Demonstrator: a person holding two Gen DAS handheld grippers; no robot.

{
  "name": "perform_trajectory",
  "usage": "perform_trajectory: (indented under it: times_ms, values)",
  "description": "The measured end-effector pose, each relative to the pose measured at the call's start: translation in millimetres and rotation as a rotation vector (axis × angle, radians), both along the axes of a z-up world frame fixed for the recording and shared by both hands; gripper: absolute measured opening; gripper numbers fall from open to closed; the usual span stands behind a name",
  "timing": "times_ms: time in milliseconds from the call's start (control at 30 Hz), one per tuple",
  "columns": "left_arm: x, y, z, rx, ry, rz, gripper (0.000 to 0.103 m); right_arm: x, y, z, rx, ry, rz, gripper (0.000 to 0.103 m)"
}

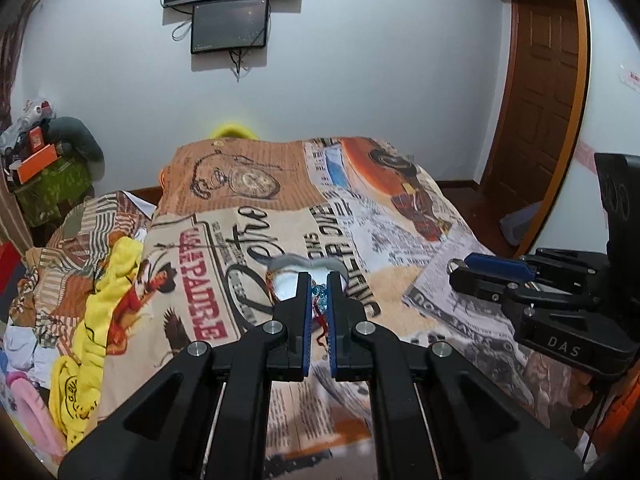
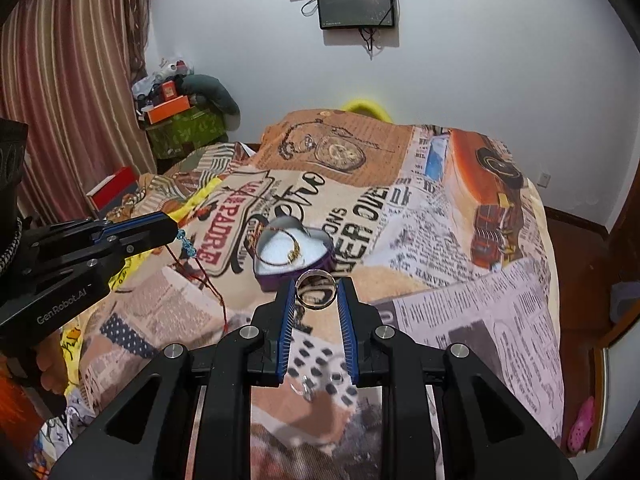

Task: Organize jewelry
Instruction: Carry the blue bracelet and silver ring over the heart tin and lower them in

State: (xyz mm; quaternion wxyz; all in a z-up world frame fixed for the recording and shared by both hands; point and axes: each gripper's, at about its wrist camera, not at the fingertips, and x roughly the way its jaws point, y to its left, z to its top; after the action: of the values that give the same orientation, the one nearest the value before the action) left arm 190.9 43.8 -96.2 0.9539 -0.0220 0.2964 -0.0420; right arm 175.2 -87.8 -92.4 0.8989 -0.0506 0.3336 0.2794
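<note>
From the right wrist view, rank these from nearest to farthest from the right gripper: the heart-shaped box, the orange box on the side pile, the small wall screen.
1. Heart-shaped box: on the bedspread just beyond the right gripper, which holds a silver ring.
2. Orange box: far left, on the cluttered pile past the bed.
3. Small wall screen: high on the back wall.

Left gripper (image 1: 319, 280) and right gripper (image 2: 317, 289) clamped, tilted downward.
</note>
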Motion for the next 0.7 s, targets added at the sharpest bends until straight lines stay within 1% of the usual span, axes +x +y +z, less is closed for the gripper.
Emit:
perform_trajectory:
  times_ms: [200, 500, 600, 700]
  values:
    - [18.4, 11.9, 8.6, -0.015, -0.022, 0.017, 0.005, 12.3, 8.7, 6.0, 0.010, -0.018, 0.008, 0.020]
    - [44.9, 20.9, 20.3, 0.002, -0.056, 0.029, 0.005, 37.8, 18.5, 7.3, 0.003, -0.020, 0.016, 0.020]
    - [53.9, 21.2, 19.9, 0.012, -0.058, 0.026, 0.005, 46.5, 22.6, 5.3, -0.002, -0.013, 0.019, 0.020]
    - [64.8, 21.3, 14.0, 0.013, -0.044, 0.022, 0.005, 54.8, 25.4, 2.1, -0.001, -0.001, 0.026, 0.020]
